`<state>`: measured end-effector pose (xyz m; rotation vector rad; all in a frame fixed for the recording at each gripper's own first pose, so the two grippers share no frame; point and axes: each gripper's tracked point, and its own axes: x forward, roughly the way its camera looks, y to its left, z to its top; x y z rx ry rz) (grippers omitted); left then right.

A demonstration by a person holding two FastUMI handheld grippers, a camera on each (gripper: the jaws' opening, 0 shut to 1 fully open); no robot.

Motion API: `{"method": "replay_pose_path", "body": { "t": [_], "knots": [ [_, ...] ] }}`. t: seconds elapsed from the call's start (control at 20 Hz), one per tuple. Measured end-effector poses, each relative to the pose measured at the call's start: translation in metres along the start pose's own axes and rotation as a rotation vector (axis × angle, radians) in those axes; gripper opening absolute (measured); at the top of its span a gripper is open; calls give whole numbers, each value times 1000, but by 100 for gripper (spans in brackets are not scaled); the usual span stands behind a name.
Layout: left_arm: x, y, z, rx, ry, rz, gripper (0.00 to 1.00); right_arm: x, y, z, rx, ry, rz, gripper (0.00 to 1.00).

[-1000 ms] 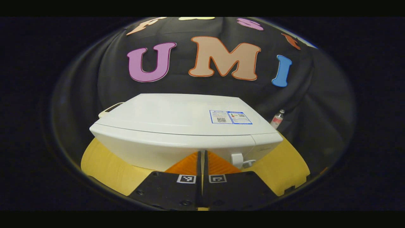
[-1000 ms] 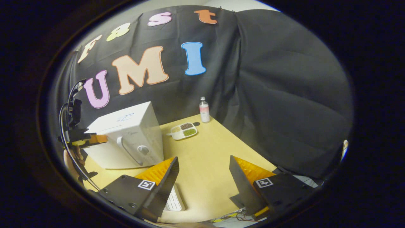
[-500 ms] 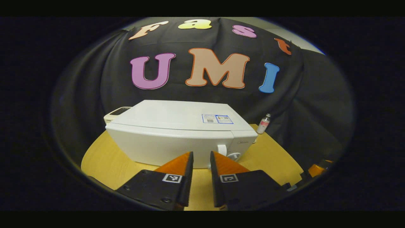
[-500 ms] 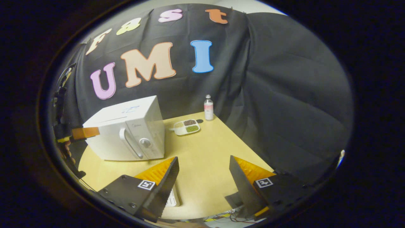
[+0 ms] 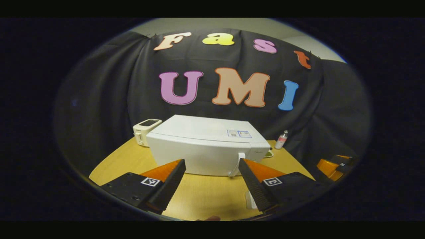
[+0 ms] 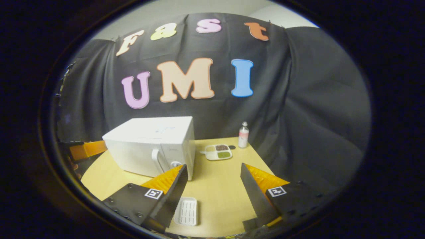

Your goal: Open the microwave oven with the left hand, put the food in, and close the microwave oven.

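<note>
The white microwave [image 5: 206, 149] stands on the yellow table with its door closed and its handle [image 5: 236, 164] at the door's right side. My left gripper [image 5: 211, 161] is open a short way in front of it, touching nothing. In the right gripper view the microwave [image 6: 152, 144] is at the left. The food, a white divided dish [image 6: 218, 151] with dark and green portions, lies to its right on the table. My right gripper [image 6: 213, 165] is open and empty, well back from both. The left gripper [image 6: 87, 149] shows at the left edge.
A small bottle [image 6: 243, 134] stands behind the dish by the cloth wall. A white ridged tray [image 6: 186, 210] lies near the table's front edge, by my right gripper's left finger. A white toaster [image 5: 146, 131] sits left of and behind the microwave. The right gripper [image 5: 332, 164] shows at the far right.
My left gripper has gone from shut to open and drawn back from the microwave's front. The right gripper has also pulled back, staying open. The door stays closed.
</note>
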<state>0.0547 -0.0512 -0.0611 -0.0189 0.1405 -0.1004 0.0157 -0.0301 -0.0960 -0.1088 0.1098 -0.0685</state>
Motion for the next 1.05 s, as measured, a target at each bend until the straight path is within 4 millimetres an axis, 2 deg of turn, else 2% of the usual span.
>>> {"method": "replay_pose_path", "body": {
  "t": [0.1, 0.2, 0.25, 0.3, 0.35, 0.4, 0.55, 0.7, 0.95, 1.05],
  "knots": [
    [-10, 11, 20, 10, -48, 34, 97, -6, 12, 20, 2, -41, 38, 92],
    [-20, 12, 33, -3, -87, 42, 94, -12, 19, 34, 2, -66, 62, 92],
    [-25, 11, 36, -16, -93, 35, 99, -15, 22, 36, 11, -65, 75, 92],
    [-28, 9, 37, -20, -100, 30, 96, -20, 26, 39, 24, -68, 88, 98],
    [-31, 12, 37, -15, -105, 34, 96, -23, 28, 41, 35, -72, 95, 98],
    [-34, 14, 36, -6, -108, 36, 96, -21, 19, 43, 41, -73, 94, 92],
    [-38, 17, 27, 8, -84, 26, 96, -30, 16, 44, 56, -69, 66, 92],
    [-41, 23, 26, 13, -74, -2, 96, -40, 18, 50, 66, -93, 42, 92],
    [-51, 44, 22, 63, -47, -51, 94, -65, 35, 54, 71, -105, 0, 91],
    [-56, 48, 20, 90, -34, -73, 96, -80, 47, 52, 77, -99, -2, 91]
  ]
}}
